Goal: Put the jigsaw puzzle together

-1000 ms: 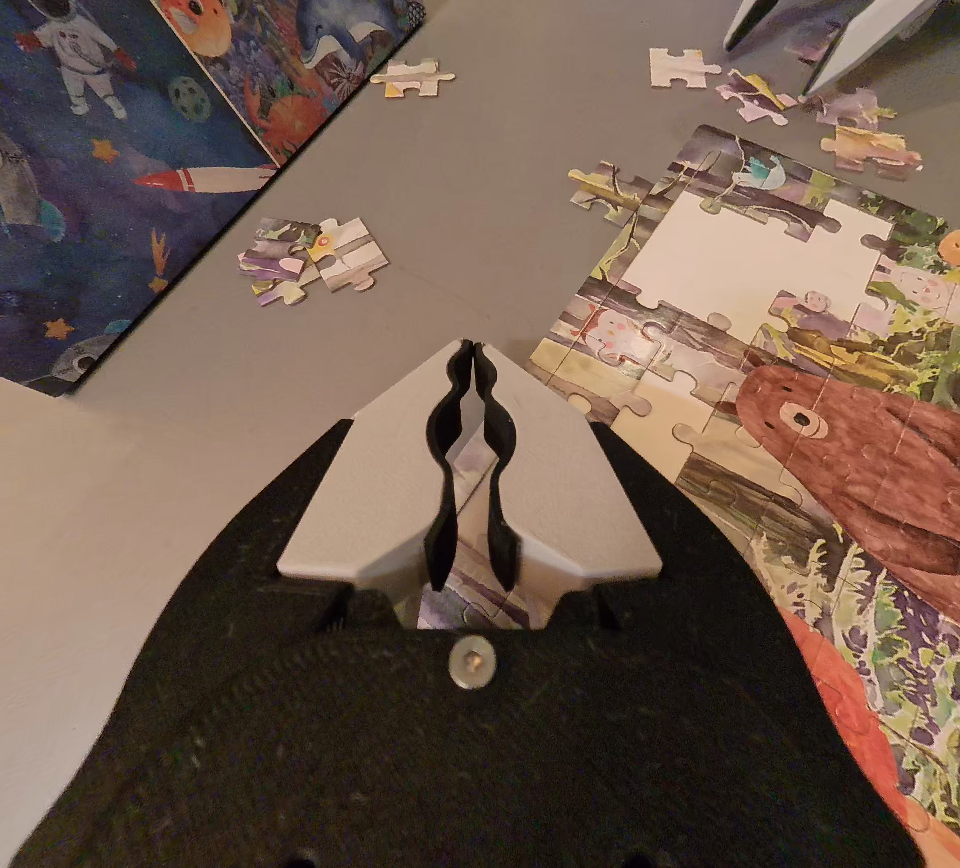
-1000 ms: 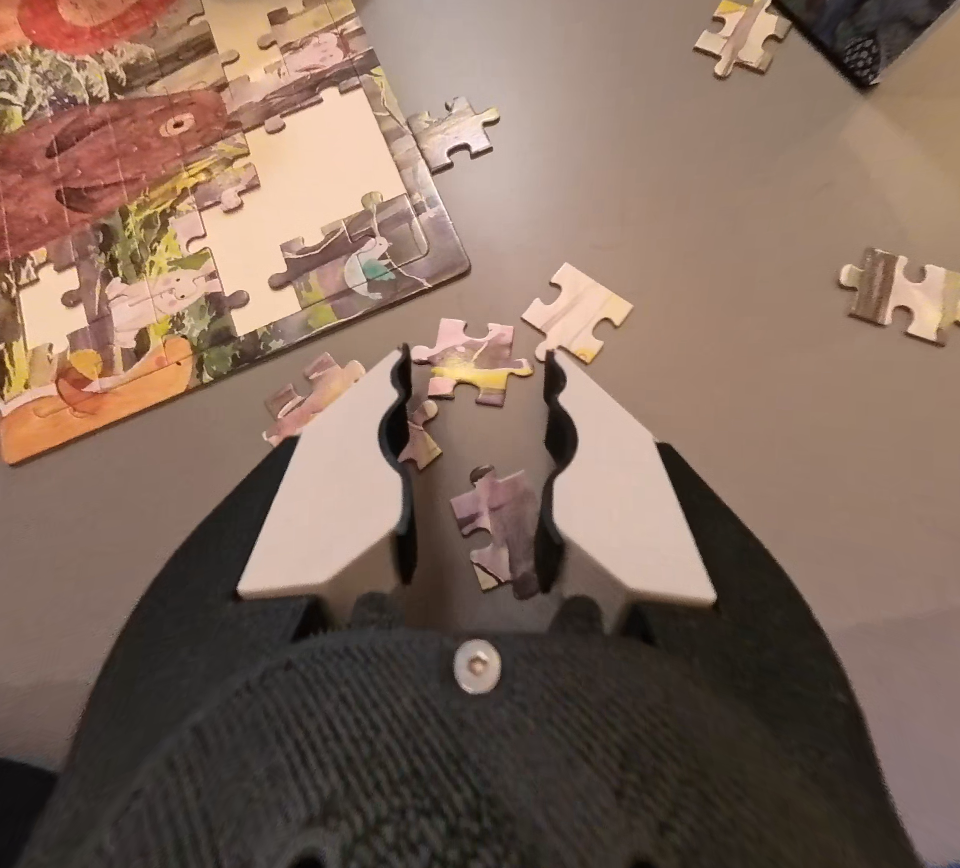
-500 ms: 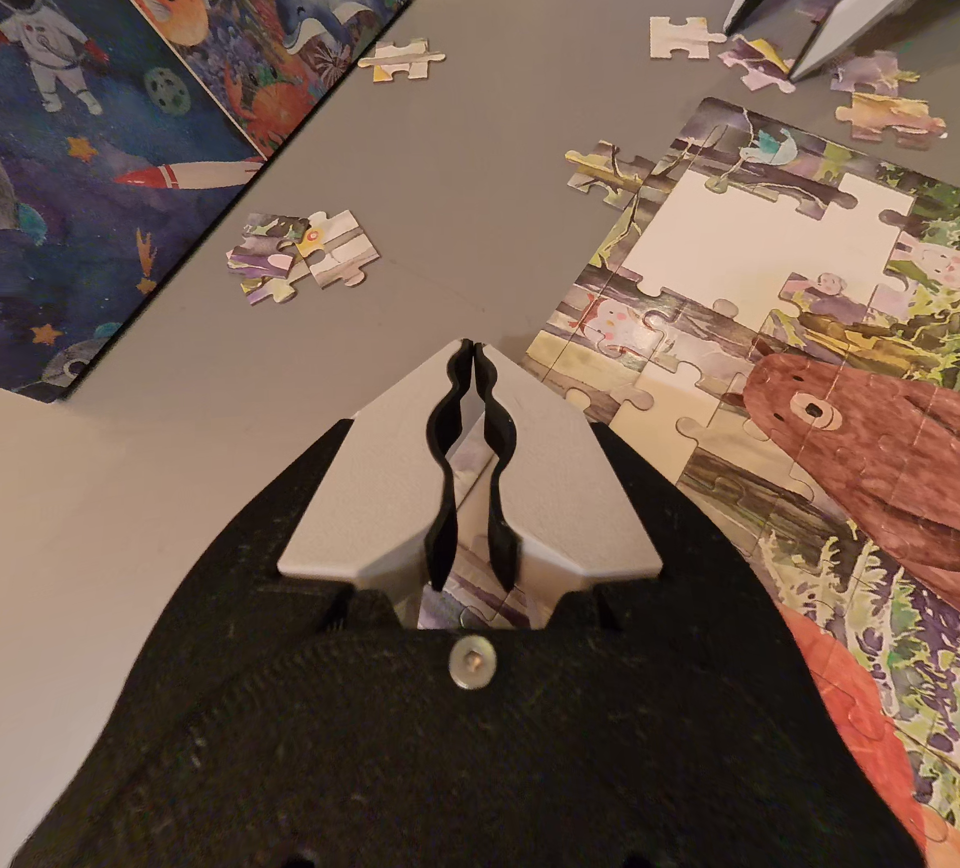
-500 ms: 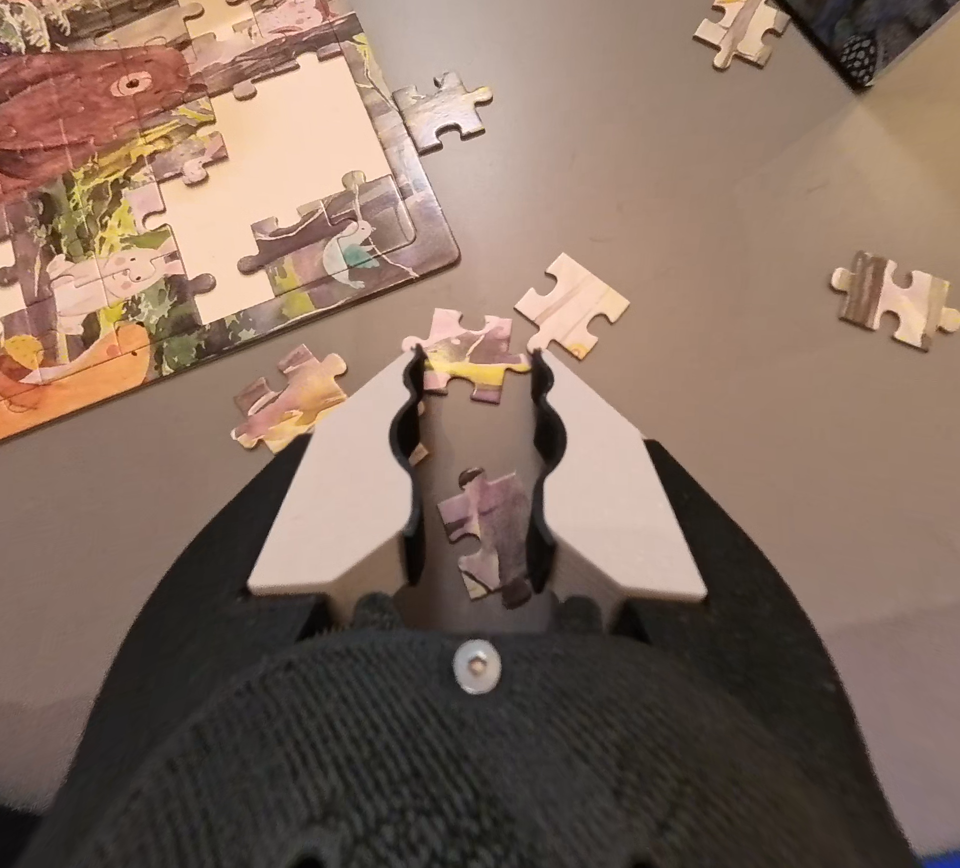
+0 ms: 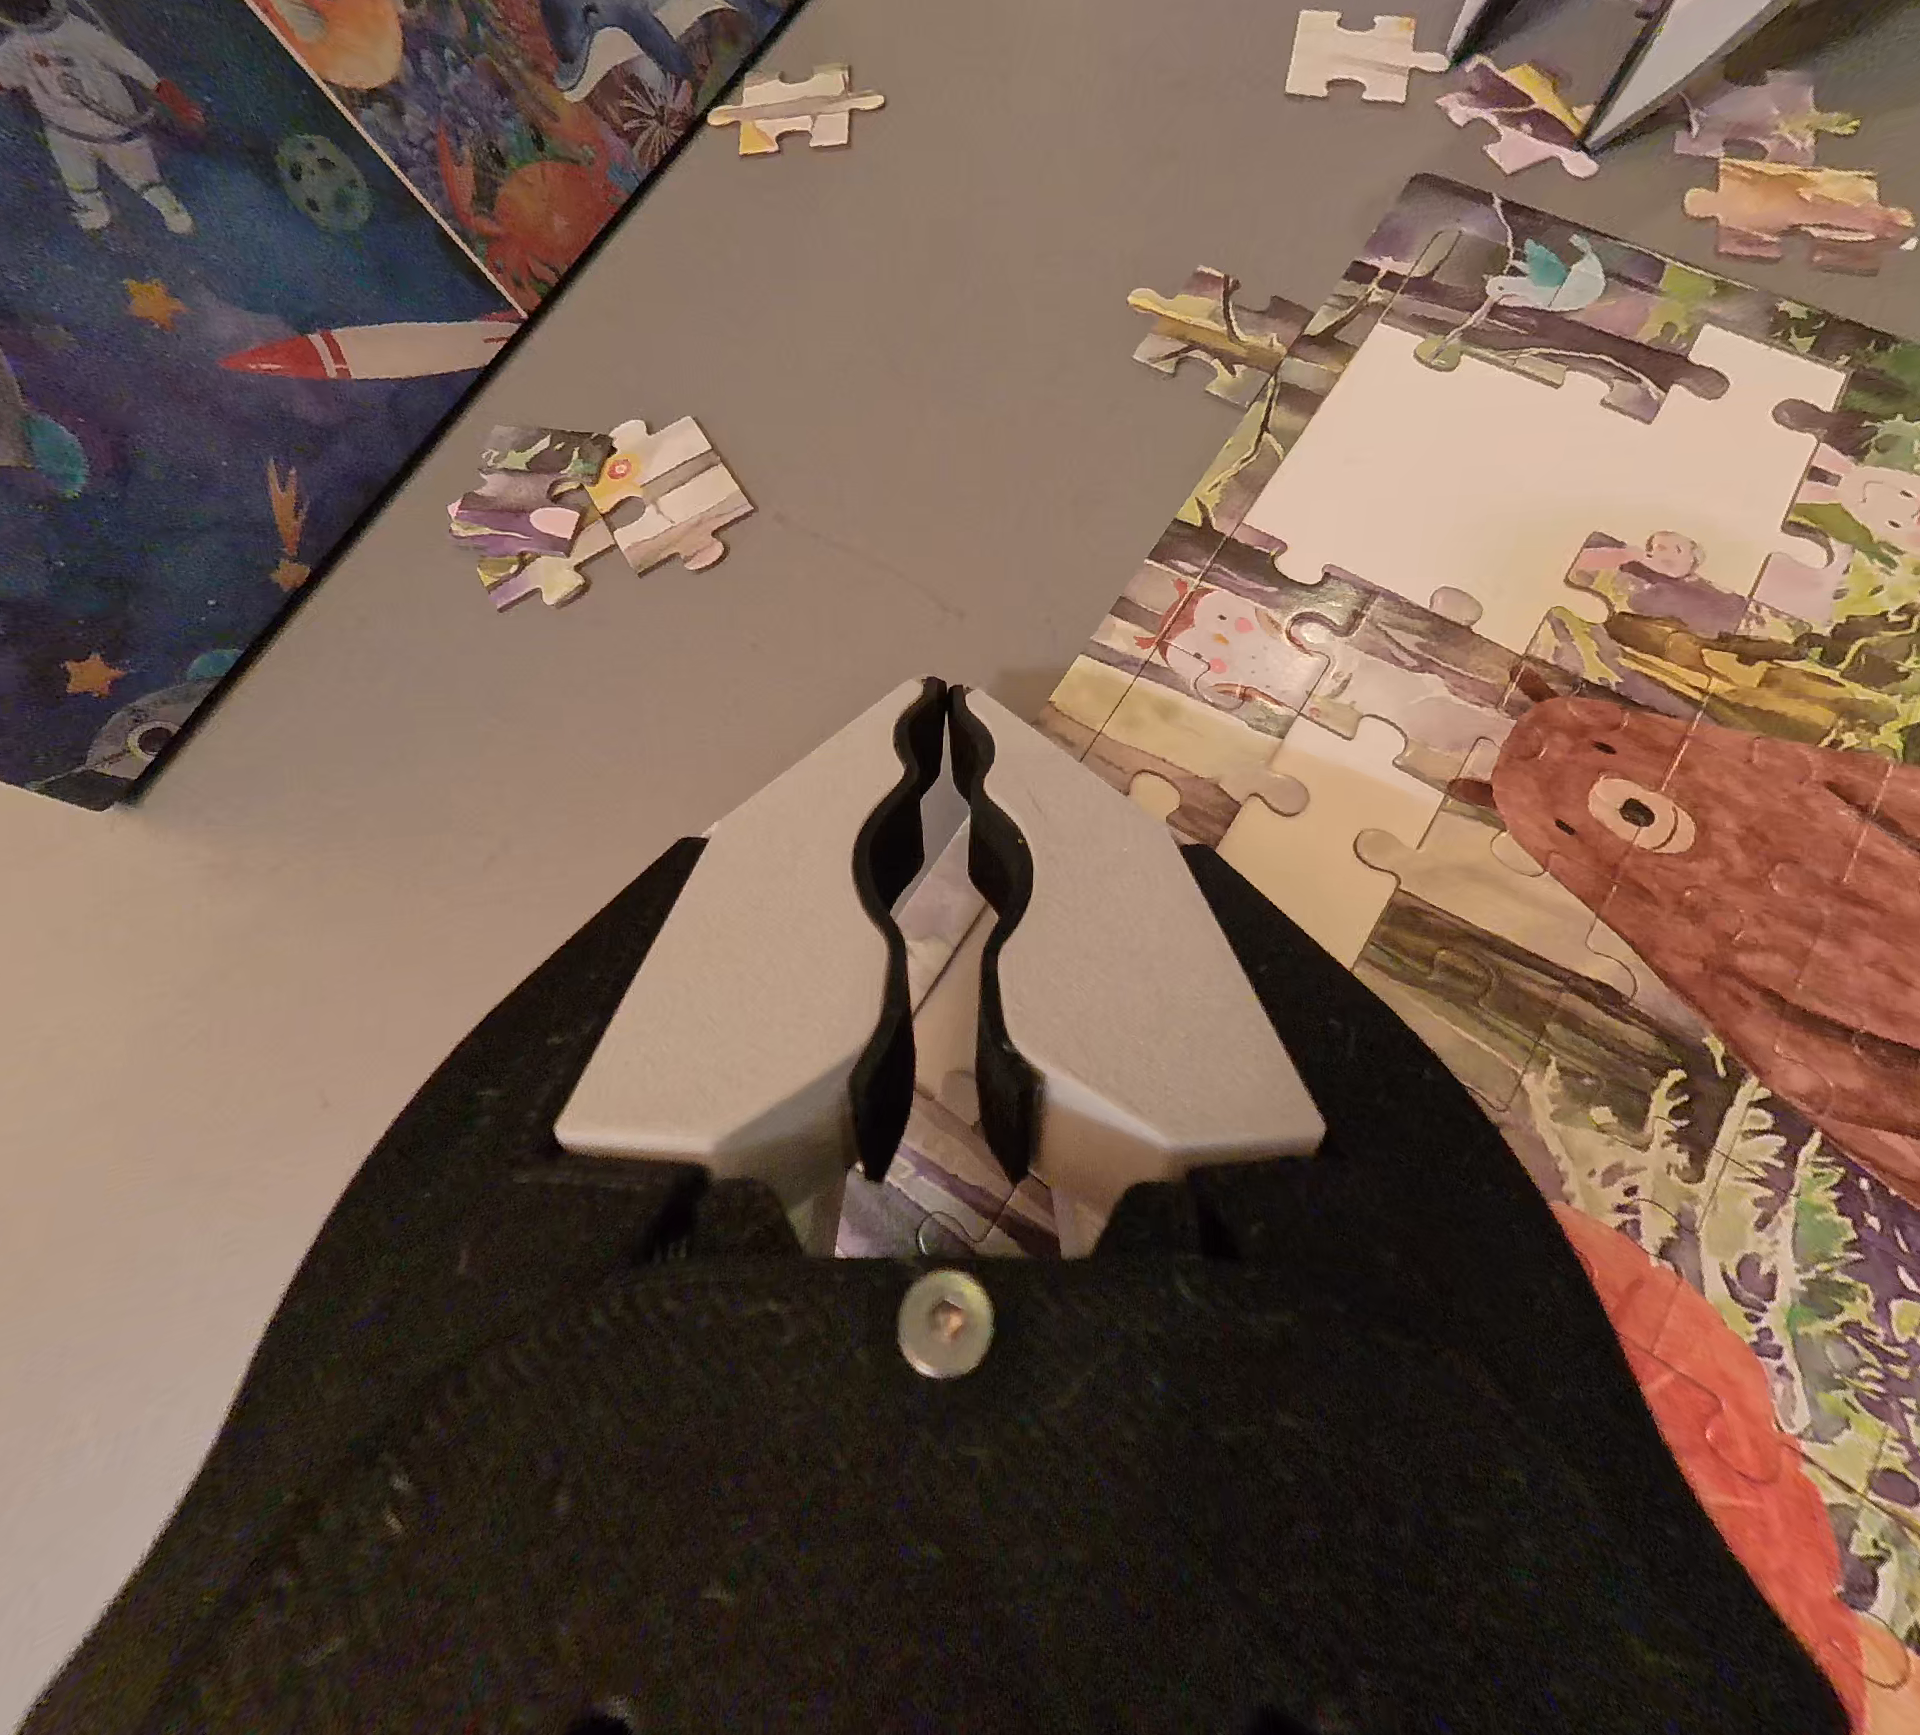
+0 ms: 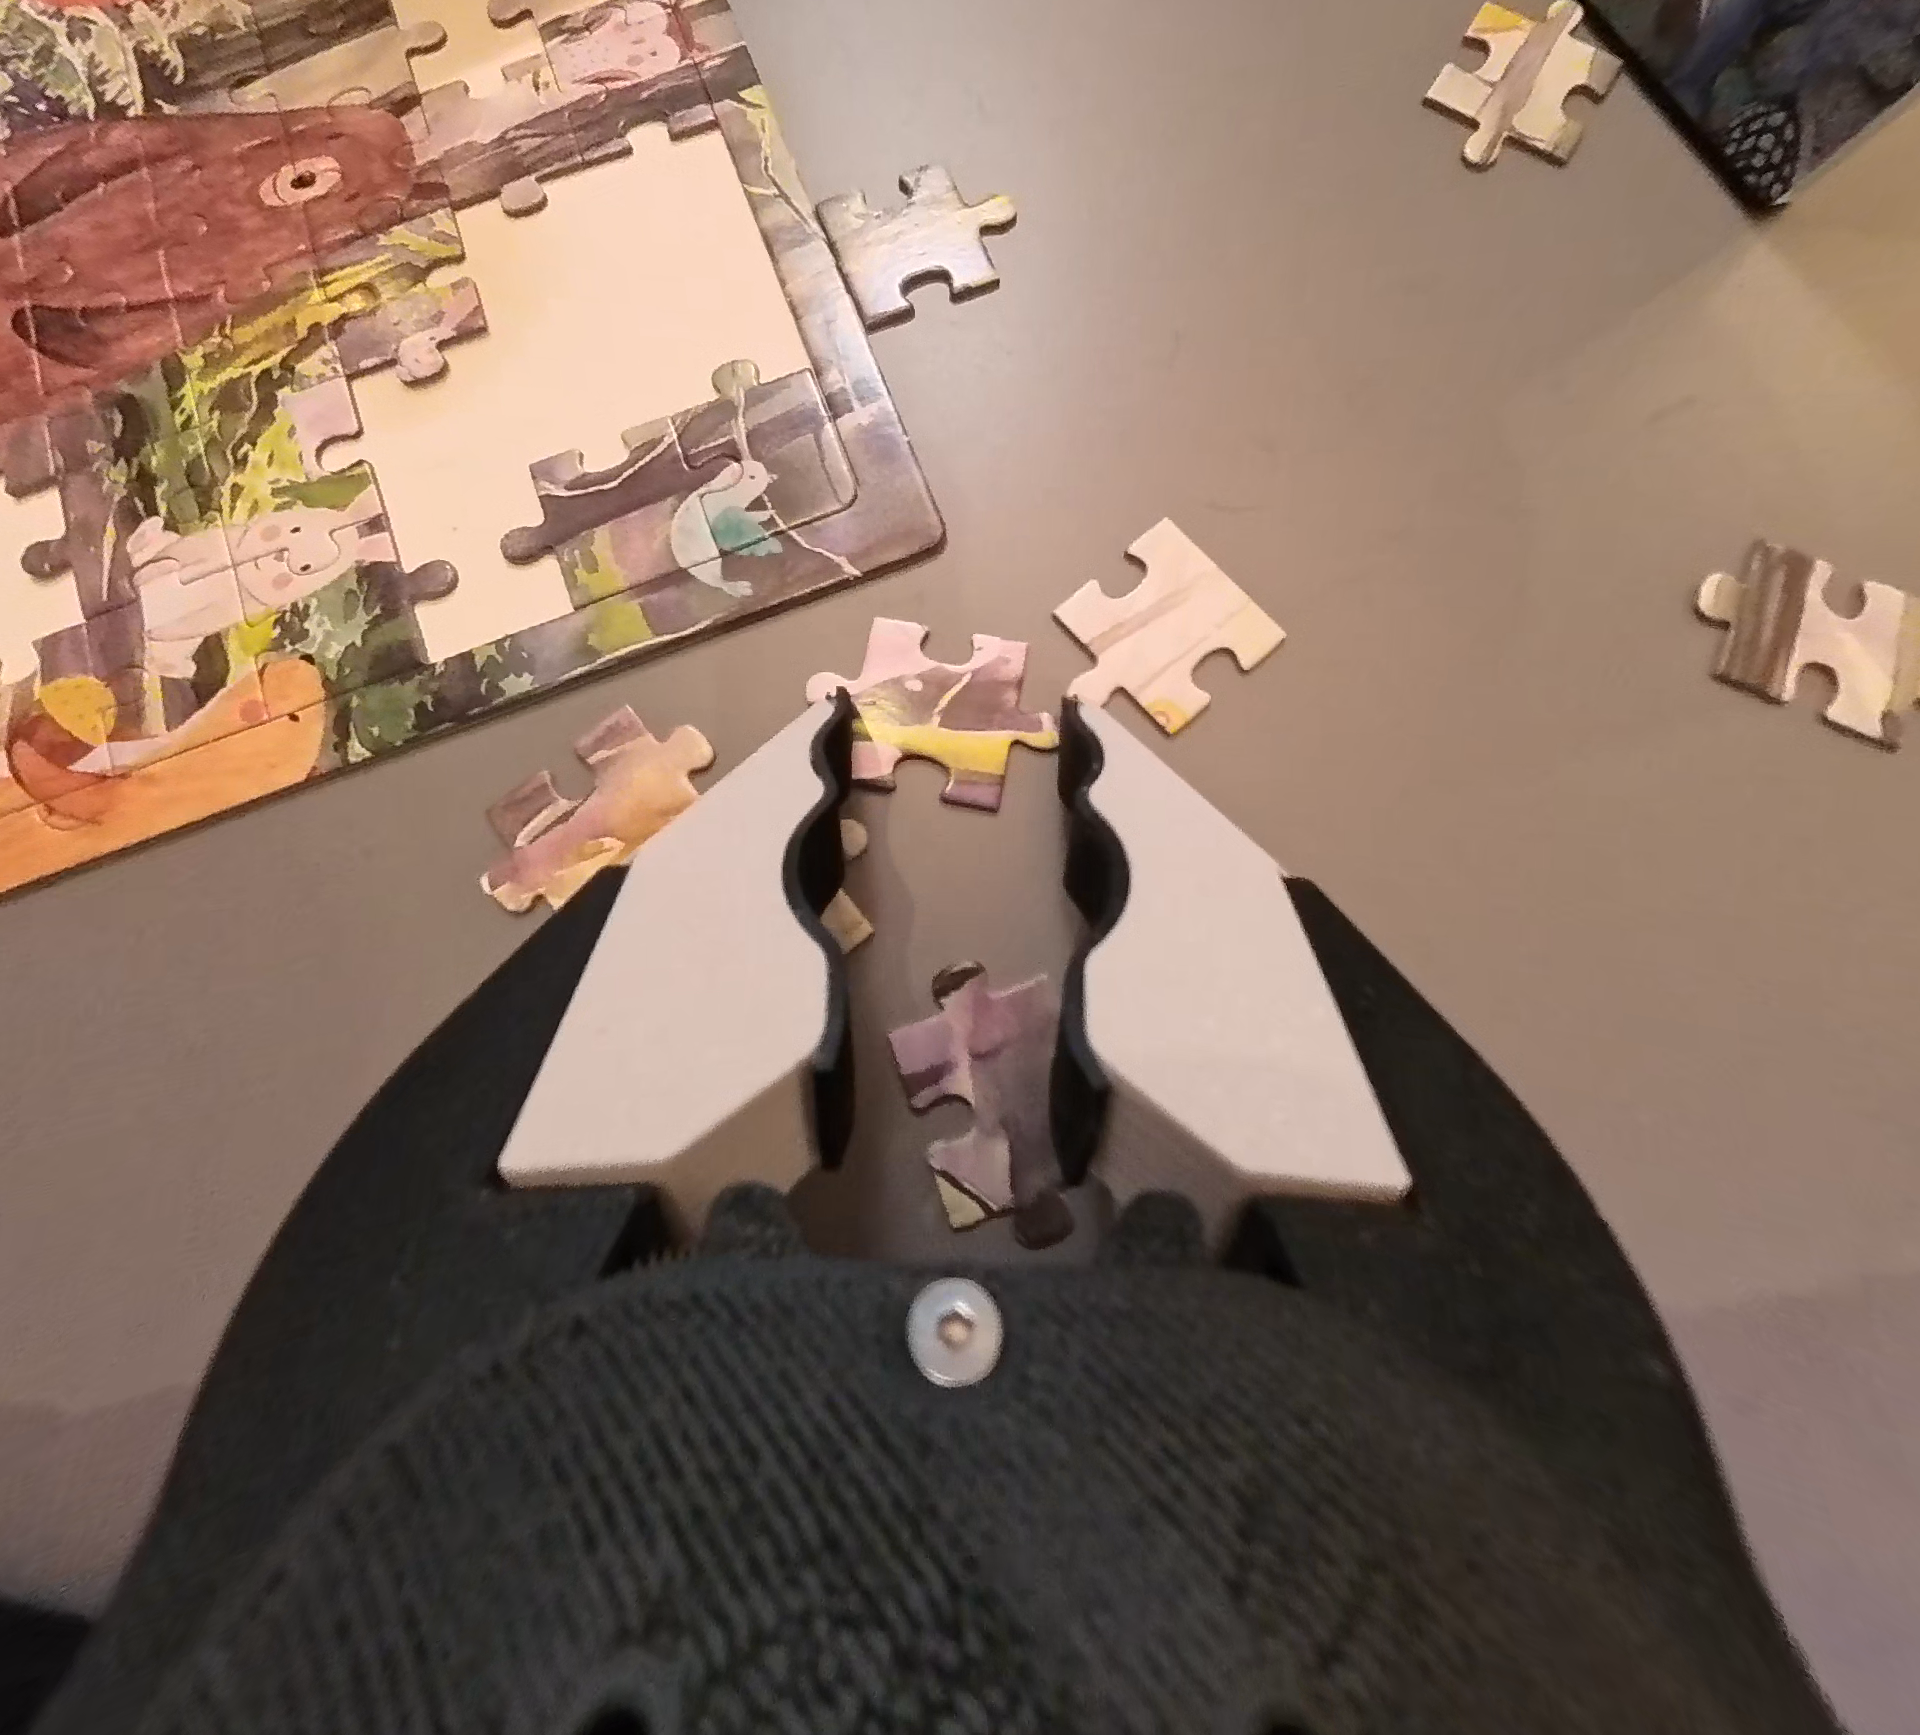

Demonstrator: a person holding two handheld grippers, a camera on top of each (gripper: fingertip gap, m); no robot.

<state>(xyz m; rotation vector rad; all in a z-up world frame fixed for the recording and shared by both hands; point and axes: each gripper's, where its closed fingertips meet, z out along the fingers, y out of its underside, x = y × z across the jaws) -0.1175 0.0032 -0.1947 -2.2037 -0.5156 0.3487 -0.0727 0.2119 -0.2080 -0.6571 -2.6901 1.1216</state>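
Right claw (image 6: 951, 719) lower, narrower than before.

The left wrist view looks steeply down from close above the grey tabletop (image 5: 852, 355), over the near corner of the partly filled animal jigsaw board (image 5: 1538, 750), facing out toward the dark illustrated space-and-sea boxes (image 5: 312, 231) at its upper left. The right wrist view looks down just as closely from the opposite side, facing back across that board (image 6: 416, 335). Both share the board's empty cream patch, the loose cream puzzle piece (image 5: 1351, 56) (image 6: 1169, 625) and the other scattered pieces beside it.
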